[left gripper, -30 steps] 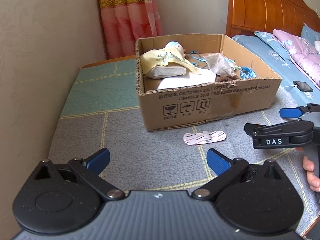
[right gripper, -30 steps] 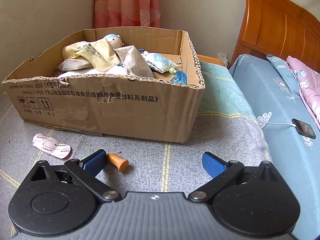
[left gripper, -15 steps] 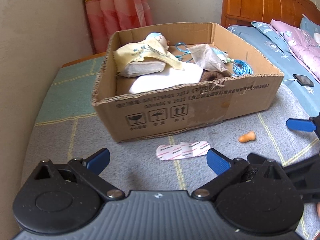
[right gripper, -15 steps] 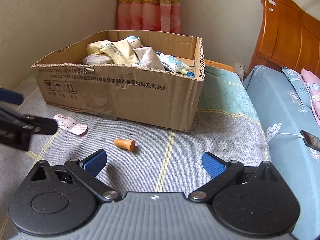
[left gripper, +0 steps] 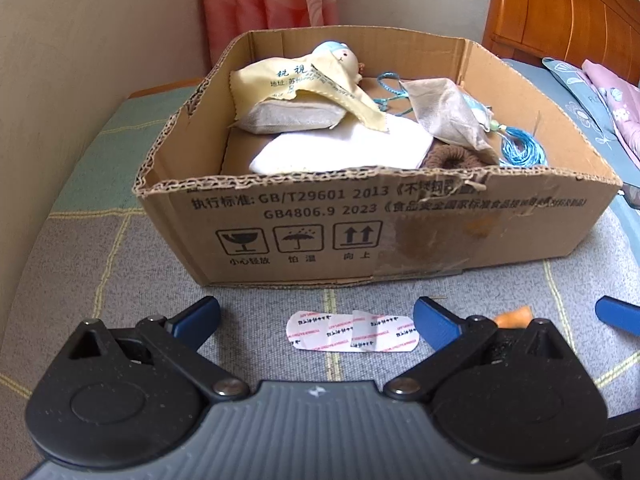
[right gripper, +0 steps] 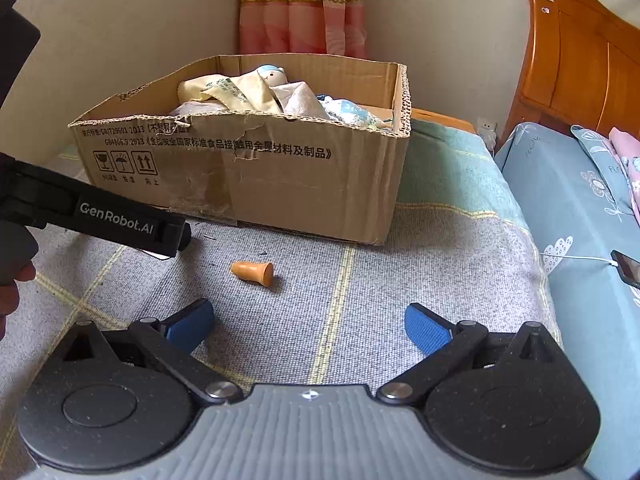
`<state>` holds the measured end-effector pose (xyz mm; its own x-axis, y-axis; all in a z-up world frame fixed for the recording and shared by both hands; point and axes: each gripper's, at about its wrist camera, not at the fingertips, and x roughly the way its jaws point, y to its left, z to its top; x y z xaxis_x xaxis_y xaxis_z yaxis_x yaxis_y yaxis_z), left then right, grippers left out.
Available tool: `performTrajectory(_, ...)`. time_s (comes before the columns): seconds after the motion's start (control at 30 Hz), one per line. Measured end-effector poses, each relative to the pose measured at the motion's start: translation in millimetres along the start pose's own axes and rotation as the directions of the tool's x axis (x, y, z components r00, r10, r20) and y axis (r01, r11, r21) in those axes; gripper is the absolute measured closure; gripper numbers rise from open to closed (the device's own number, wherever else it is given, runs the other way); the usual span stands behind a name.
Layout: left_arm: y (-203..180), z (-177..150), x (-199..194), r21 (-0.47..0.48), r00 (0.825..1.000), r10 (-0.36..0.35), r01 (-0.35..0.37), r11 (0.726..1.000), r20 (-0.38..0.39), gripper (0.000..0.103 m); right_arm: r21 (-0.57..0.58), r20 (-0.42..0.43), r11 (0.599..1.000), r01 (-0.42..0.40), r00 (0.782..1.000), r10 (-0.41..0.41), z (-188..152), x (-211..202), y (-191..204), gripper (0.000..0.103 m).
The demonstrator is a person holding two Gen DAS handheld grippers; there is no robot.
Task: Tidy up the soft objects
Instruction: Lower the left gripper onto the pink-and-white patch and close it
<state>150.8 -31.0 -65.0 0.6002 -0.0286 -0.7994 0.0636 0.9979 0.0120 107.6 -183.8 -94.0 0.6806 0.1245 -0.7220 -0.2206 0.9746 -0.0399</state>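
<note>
Both grippers gape wide, holding nothing — left gripper [left gripper: 316,322] over the white patch [left gripper: 352,332], right gripper [right gripper: 308,324] just near of the orange earplug [right gripper: 253,271]. Farther off, the cardboard box [left gripper: 400,220] holds soft items.

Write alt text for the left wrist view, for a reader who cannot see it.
The open left hand-held gripper hovers over a flat white plaster strip lying on a grey patterned cloth, just in front of an open cardboard box. The box holds soft items: a yellow cloth, pouches and a blue tassel.
</note>
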Motion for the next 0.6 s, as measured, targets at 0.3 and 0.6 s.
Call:
performTrajectory(0.3, -7, 10, 7, 0.005, 1.000, 0.022, -0.022, 1.000, -0.005, 0.000, 0.004, -0.002, 1.000, 0.007, 1.000, -0.007, 0, 0, 3, 0.000)
performTrajectory(0.6, 15, -8, -6, -0.025, 0.998, 0.005, -0.006, 1.000, -0.058, 0.000, -0.007, -0.012, 1.000, 0.013, 1.000, -0.013, -2, -4, 5, 0.000)
